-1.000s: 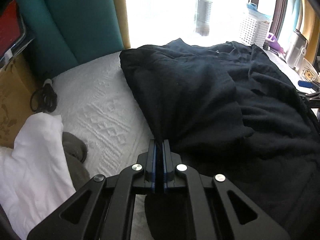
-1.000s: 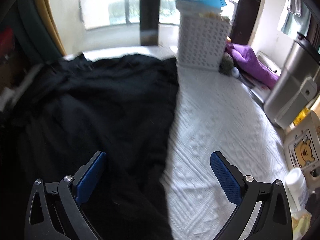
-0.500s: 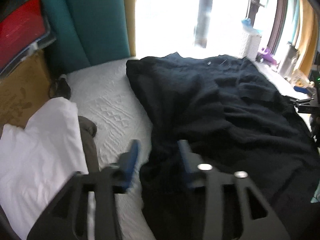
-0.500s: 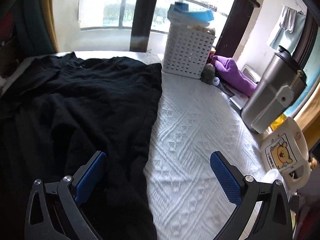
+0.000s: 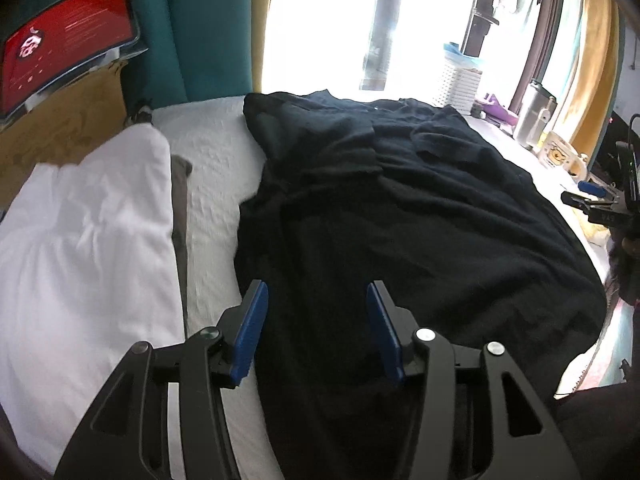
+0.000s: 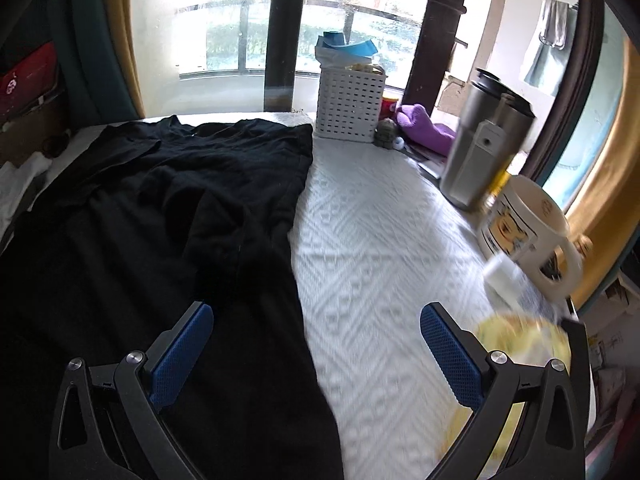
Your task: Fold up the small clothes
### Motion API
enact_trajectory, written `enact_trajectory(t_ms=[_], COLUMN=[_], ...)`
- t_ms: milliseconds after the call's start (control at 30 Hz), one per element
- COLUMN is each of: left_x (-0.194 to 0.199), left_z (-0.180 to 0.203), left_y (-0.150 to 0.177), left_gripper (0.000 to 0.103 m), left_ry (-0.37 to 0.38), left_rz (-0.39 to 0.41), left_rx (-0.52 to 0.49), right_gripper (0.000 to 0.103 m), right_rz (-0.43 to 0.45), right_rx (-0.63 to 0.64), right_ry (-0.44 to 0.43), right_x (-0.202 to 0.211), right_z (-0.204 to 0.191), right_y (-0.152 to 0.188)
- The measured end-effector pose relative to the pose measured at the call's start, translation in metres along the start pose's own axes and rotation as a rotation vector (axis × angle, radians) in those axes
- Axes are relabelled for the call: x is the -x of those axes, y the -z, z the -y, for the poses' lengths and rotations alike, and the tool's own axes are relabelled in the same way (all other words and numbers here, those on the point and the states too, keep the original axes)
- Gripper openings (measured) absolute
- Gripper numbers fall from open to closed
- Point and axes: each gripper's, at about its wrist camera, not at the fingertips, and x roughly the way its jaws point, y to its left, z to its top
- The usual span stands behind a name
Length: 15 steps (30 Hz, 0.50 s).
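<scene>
Large black knit garment [image 5: 420, 216] spread flat and rumpled across white textured bed cover [image 6: 380, 248], one edge running down the middle of the right wrist view. Left claw [image 5: 316, 316] above the garment's near edge, blue pads about half apart after just opening, nothing between them. Right claw [image 6: 316, 344] spread wide, empty, one finger over black fabric, the other over bare cover. White pillow [image 5: 88, 240] beside the garment on the left. White perforated plastic basket [image 6: 350, 104] by the window, steel canister [image 6: 480, 148] and cream printed jug [image 6: 528, 232] along the right edge.
</scene>
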Motion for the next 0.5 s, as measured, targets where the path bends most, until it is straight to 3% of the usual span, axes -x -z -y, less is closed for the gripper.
enact_trajectory(t_ms=[100, 200, 500], left_x=[0.005, 0.008, 0.020], left_z=[0.007, 0.008, 0.012], left_y=[0.017, 0.035, 0.077], left_gripper=[0.068, 0.069, 0.069], left_ry=[-0.015, -0.060, -0.048], left_rz=[-0.009, -0.020, -0.089], left_rx=[-0.007, -0.002, 0.017], right_gripper=[0.103, 0.103, 0.103], right_rz=[-0.005, -0.012, -0.042], right_rx=[-0.008, -0.017, -0.078], right_ry=[-0.004, 0.000, -0.042], right_x=[0.010, 0.017, 0.037], right_z=[0.003, 0.004, 0.013], right_y=[0.018, 0.034, 0.085])
